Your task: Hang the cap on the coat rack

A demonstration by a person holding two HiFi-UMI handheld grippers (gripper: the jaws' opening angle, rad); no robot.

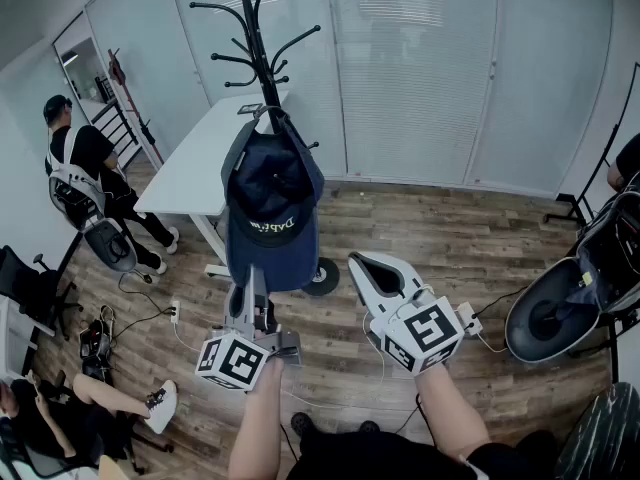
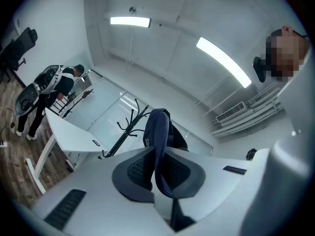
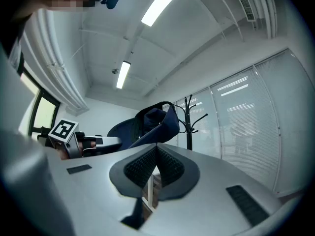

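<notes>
Navy fabric baseball cap (image 1: 270, 203), brim clamped in the left hand-held gripper (image 1: 254, 290), is held high so its strap end can reach the black metal coat rack (image 1: 256, 38). The right hand-held gripper (image 1: 366, 264) waits beside it, jaws together and empty.

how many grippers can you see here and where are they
2. The left gripper is low centre in the head view, shut on the navy cap at the coat rack; the right gripper is just right of it, shut and empty. None seem hidden.
</notes>
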